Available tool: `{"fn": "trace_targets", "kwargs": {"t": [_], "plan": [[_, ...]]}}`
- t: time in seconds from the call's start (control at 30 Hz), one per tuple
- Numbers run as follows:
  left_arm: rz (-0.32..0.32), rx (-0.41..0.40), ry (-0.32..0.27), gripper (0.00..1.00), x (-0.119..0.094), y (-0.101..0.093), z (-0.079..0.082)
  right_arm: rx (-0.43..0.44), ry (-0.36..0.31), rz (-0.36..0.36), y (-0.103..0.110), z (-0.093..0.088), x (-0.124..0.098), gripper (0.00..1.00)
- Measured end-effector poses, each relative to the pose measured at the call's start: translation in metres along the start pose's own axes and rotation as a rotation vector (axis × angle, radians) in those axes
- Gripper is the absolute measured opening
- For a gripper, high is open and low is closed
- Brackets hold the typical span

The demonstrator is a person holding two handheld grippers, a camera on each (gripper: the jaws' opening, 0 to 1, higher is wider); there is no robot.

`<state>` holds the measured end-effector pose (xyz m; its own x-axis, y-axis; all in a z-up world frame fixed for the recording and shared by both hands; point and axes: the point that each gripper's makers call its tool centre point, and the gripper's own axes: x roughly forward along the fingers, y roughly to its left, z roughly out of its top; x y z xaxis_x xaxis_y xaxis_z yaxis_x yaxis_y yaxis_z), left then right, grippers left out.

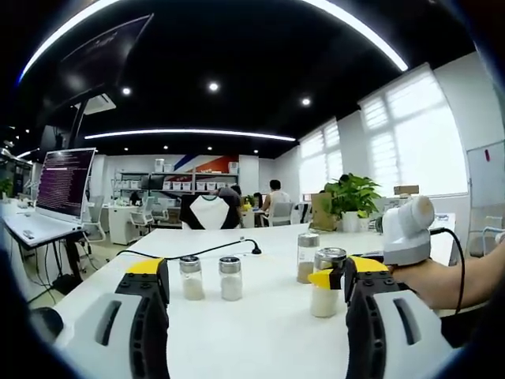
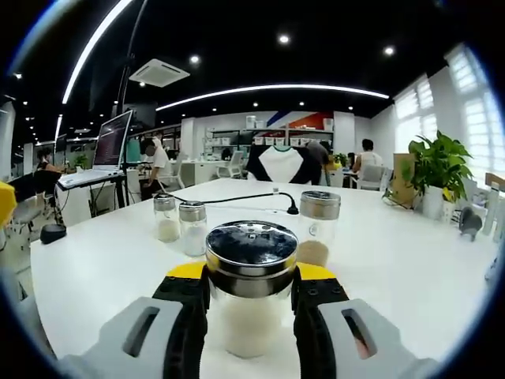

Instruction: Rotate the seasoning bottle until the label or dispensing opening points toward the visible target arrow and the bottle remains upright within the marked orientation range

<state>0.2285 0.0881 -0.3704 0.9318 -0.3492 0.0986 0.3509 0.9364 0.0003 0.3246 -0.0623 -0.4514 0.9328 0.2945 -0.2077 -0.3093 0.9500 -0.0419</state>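
Right gripper (image 2: 251, 296) level, clamped around upright seasoning bottle (image 2: 251, 276); left gripper (image 1: 256, 276) wide apart, empty.

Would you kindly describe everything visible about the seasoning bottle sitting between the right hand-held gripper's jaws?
The clear glass seasoning bottle with a shiny chrome lid stands upright on the white table, filled most of the way with white powder. Its domed lid mirrors the ceiling lights. The right hand-held gripper brackets it just below the lid, yellow-tipped black jaws pressed against both sides. In the left gripper view it stands at right, beside a taller jar.
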Motion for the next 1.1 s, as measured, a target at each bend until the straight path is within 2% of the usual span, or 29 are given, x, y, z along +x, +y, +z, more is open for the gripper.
{"fn": "trace_targets", "kwargs": {"t": [0.1, 0.4, 0.57, 0.7, 1.1], "plan": [[-0.003, 0.001, 0.001, 0.97, 0.0, -0.001, 0.0, -0.001, -0.002, 0.013, -0.001, 0.0, 0.0, 0.39], [-0.003, -0.002, 0.001, 0.97, -0.001, 0.0, 0.0, -0.02, -0.019, 0.142, 0.002, 0.001, -0.001, 0.39], [-0.003, -0.003, 0.001, 0.97, -0.001, 0.0, 0.0, -0.034, -0.031, 0.235, 0.005, 0.001, -0.002, 0.39], [-0.003, -0.003, 0.001, 0.97, -0.001, 0.0, 0.001, -0.037, -0.043, 0.348, 0.011, 0.001, -0.003, 0.39], [-0.009, 0.011, 0.014, 0.95, -0.002, -0.001, 0.0, -0.06, -0.082, 0.503, 0.015, 0.002, -0.004, 0.39]]}}
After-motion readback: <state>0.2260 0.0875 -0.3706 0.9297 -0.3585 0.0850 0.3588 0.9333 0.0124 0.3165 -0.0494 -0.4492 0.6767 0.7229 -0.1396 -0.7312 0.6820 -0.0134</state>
